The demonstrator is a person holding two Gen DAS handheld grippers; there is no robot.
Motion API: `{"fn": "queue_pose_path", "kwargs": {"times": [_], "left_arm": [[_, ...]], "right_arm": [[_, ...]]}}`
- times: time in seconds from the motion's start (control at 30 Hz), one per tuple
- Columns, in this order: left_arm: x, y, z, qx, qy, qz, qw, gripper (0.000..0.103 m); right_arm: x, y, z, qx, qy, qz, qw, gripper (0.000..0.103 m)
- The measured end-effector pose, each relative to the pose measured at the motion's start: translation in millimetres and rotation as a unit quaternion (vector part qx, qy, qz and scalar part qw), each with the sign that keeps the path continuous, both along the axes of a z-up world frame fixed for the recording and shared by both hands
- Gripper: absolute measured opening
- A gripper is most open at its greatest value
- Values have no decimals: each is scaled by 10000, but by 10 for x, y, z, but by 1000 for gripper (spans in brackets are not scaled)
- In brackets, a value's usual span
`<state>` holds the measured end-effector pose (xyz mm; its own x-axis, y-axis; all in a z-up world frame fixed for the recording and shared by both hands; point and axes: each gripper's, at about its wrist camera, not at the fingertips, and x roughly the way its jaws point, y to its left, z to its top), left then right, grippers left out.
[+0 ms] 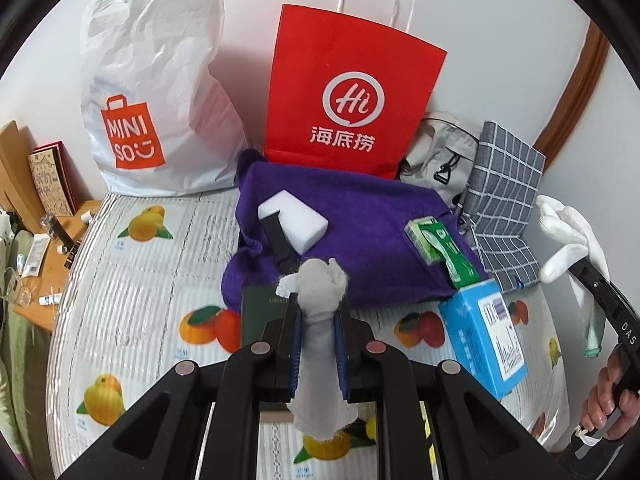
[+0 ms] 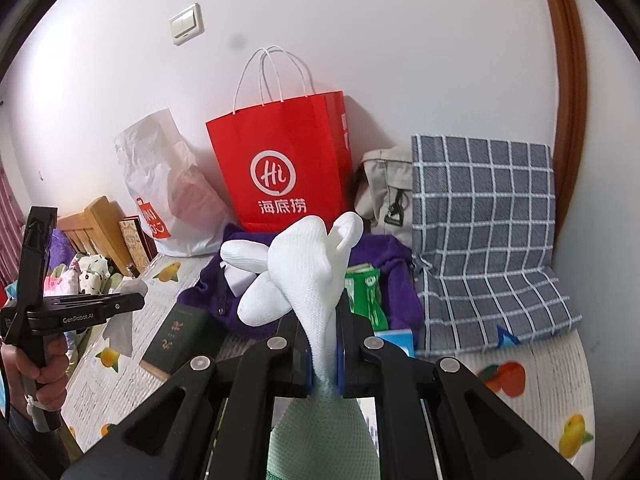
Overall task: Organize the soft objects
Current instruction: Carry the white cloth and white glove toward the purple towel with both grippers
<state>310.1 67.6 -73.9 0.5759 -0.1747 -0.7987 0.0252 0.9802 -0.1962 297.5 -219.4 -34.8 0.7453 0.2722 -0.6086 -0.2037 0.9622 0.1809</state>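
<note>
The left claw (image 1: 316,316) is clamped on a grey sock (image 1: 318,296), its bunched toe bulging beyond the fingertips and its tail hanging down behind the jaws, above a fruit-printed bed cover (image 1: 132,280). The right claw (image 2: 323,344) is likewise closed on a white sock (image 2: 304,268) with a pale green cuff, the foot flopping forward in soft folds. Both socks look light, limp and easily crushed; neither is fragile or slippery, and a pinch at mid-length, as here, seems enough to carry them, though the loose ends may drag or snag on whatever they pass. Just beyond the claws, a purple towel (image 1: 360,216) lies crumpled on the bed with a white sponge block (image 1: 296,220) and a green packet (image 1: 440,248) resting on it; a blue box (image 1: 484,336) sits at its near right edge and a dark green box (image 2: 184,336) at its near left. Against the far wall stand a white plastic shopping bag (image 1: 160,92), a red paper bag (image 1: 344,92), a beige backpack (image 2: 384,184) and a grey checked cushion (image 2: 484,216). The left view alone shows a wooden bedside table (image 1: 52,264) strewn with small items at far left; the right view alone reveals a wall switch (image 2: 186,24) and the person's hand (image 2: 44,364) holding the left tool.
</note>
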Motion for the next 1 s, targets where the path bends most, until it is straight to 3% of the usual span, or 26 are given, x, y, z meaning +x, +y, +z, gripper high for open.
{"fn": "queue_pose_path", "kwargs": {"times": [0.4,0.83,1.0], "left_arm": [[567,-10,-50,-202,134,2,9997,14],[1187,-133,-204,-306,311,-103,9990,14],[1373,-215,-350,-376,389,-158,9984,14]], "right_arm": [[621,127,-66,122,76,162,9998,8],[1324,232,-358,376,418,309,9979,8],[1538,247,-601,209,660,271,9972,8]]}}
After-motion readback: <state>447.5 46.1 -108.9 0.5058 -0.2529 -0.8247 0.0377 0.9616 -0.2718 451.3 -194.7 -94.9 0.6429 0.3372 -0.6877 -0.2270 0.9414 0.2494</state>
